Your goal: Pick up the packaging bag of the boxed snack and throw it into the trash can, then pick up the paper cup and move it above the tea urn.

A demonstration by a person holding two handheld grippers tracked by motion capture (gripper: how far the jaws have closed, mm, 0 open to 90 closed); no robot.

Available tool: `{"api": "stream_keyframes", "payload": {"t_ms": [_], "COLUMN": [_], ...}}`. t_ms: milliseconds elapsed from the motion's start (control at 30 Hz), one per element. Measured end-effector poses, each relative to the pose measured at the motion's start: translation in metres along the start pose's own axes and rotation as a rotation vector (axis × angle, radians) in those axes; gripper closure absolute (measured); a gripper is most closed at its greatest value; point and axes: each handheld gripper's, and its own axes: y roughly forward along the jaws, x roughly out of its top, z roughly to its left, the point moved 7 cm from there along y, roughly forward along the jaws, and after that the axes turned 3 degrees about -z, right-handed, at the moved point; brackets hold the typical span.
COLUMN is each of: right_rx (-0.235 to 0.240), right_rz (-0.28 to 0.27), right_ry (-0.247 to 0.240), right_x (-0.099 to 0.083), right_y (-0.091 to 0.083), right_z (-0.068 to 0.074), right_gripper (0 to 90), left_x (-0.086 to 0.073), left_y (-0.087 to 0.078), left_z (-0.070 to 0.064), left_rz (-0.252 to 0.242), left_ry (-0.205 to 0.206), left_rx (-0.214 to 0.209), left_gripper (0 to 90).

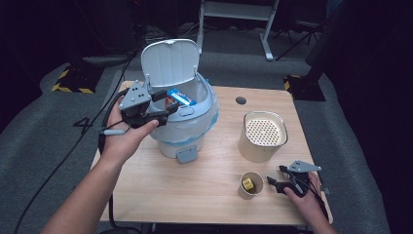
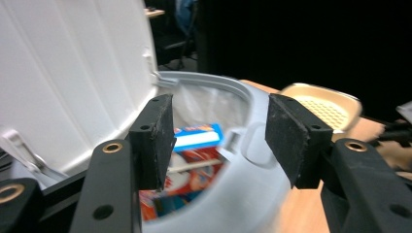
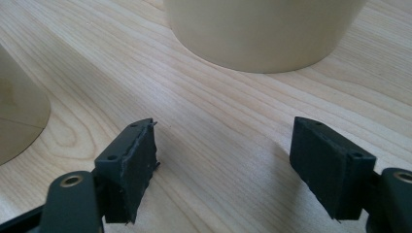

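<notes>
We see our left gripper (image 1: pixel 168 105), jaws spread, empty, at upper left over the bin (image 1: pixel 195 127); the snack box (image 1: pixel 179 97) lies inside just beyond, long axis pointing lower right. Our right gripper (image 1: pixel 277 179) rests spread.

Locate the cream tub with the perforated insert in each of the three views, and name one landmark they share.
High view: the cream tub stands right of centre, right of the white bin.
Left gripper view: cream tub at upper right, blurred, beyond the bin's rim.
Right gripper view: cream tub at top centre, lower wall visible.
Shared landmark: the wooden table.
</notes>
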Motion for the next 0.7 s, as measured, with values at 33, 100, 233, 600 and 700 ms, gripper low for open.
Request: {"api": "stream_keyframes", "payload": {"t_ms": [33,100,233,600,700], "right_rx": [0.000,0.000,0.003,0.112,0.145], "right_rz": [0.000,0.000,-0.002,0.044,0.036], "right_ry": [0.000,-0.001,-0.016,-0.103,-0.112], "right_x": [0.000,0.000,-0.001,-0.002,-0.001], "right_y": [0.000,0.000,-0.001,-0.016,-0.018], "right_z": [0.000,0.000,0.002,0.020,0.026], "right_gripper": [25.2,25.3,25.3,22.3,23.6], "left_x": [-0.003,-0.008,-0.026,-0.078,-0.089], "left_y": [-0.003,-0.007,-0.014,-0.021,-0.020], "left_z": [-0.003,-0.007,-0.020,-0.050,-0.057], "left_rz": [0.002,0.006,0.010,0.068,0.080], "left_ry": [-0.003,-0.008,-0.014,0.023,0.025], "left_rx": [-0.013,-0.035,-0.095,-0.162,-0.184], "left_gripper": [44.2,44.1,43.5,42.8,42.4]}}
